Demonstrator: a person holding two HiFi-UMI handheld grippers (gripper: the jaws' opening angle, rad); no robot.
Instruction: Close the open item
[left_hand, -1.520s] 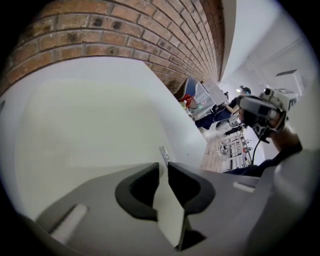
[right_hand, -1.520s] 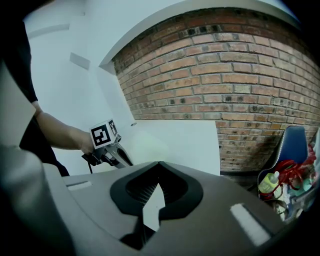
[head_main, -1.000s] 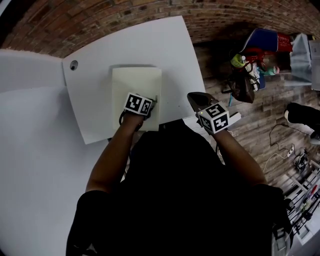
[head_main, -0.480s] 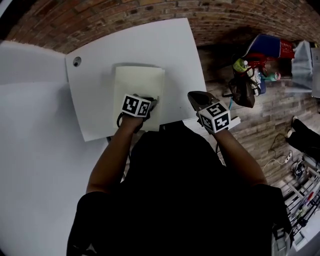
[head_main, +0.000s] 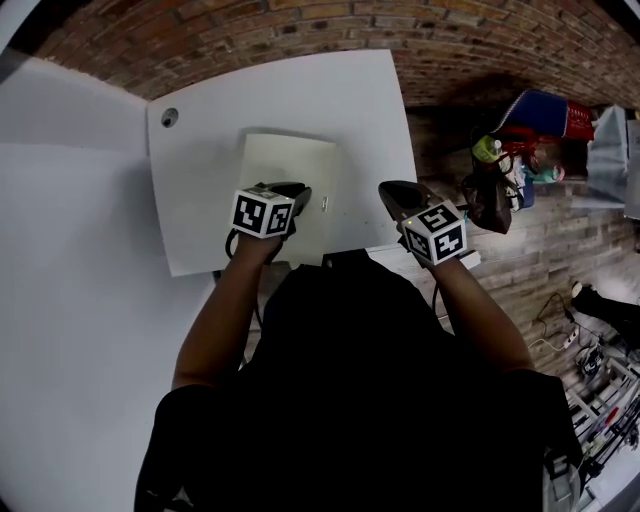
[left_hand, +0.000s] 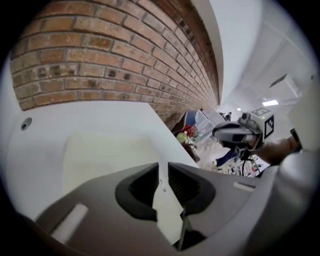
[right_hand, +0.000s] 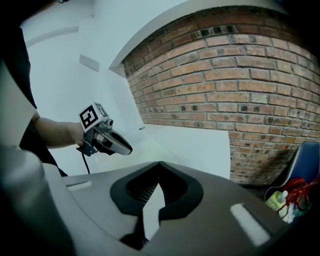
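**Closing step at a white table (head_main: 280, 95).** The thing to be closed, a flat pale cream folder (head_main: 292, 160), lies in the middle of the table with its near edge under the left gripper (head_main: 298, 191). That gripper's jaws stand narrowly apart with nothing between them. Through the gap shows a small metal piece (left_hand: 161, 185) at the folder's right edge, possibly a clasp. The right gripper (head_main: 388, 190) hangs over the table's near right edge, jaws pressed together and empty. These views do not settle whether the cover already lies fully flat.

To finish well, the left gripper should press gently downward beside the metal piece, with its tips held flat, and the right gripper is best kept clear.

The folder is thin, matt and rectangular. It is probably light and apt to slide on the smooth tabletop. A rough brick wall (left_hand: 100, 55) stands at the far side.
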